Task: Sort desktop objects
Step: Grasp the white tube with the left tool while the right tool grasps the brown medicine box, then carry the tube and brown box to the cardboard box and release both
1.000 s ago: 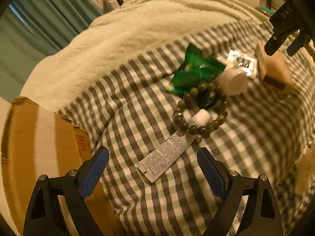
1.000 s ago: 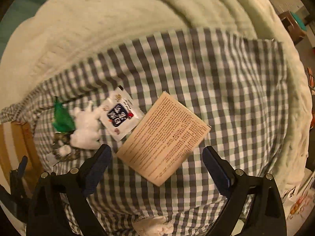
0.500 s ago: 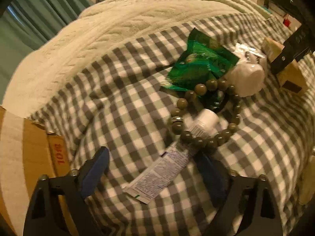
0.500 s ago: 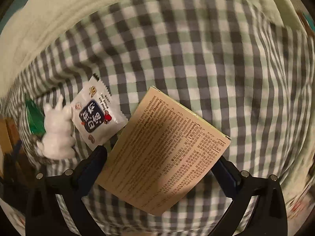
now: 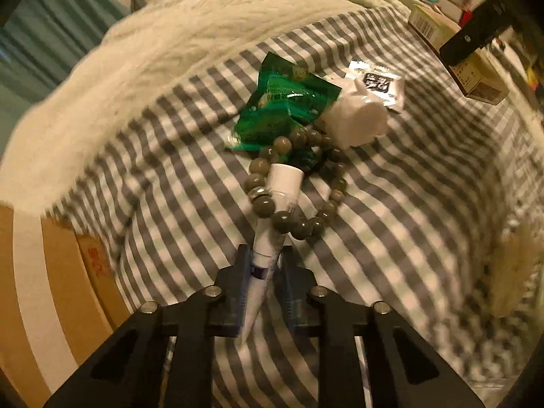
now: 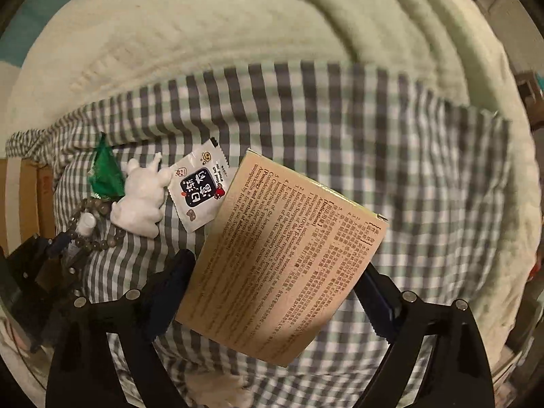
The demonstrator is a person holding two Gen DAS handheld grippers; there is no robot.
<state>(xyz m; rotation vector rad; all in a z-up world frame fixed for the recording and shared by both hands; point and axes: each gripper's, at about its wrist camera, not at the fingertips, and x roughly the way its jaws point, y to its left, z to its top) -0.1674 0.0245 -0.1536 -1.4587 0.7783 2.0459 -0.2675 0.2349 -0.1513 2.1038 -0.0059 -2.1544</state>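
My left gripper [image 5: 263, 261] is shut on a white ointment tube [image 5: 272, 234], whose cap end pokes through a green bead bracelet [image 5: 295, 190]. Behind lie a green snack packet [image 5: 282, 105], a white rabbit figure [image 5: 353, 122] and a white sachet [image 5: 380, 85]. My right gripper [image 6: 275, 282] is shut on a tan medicine box [image 6: 285, 251], held tilted above the checked cloth [image 6: 374, 129]. The rabbit figure [image 6: 142, 197], the sachet [image 6: 199, 188] and the bracelet [image 6: 102, 234] show left of the box.
A cardboard box [image 5: 40, 289] stands at the left edge of the checked cloth [image 5: 408, 204]. A cream knitted blanket [image 5: 204, 34] lies beyond the cloth. A pale fluffy thing [image 5: 513, 265] sits at the right.
My left gripper has closed on the tube and lifted its tail. My right gripper has closed on the tan box and raised it off the cloth.
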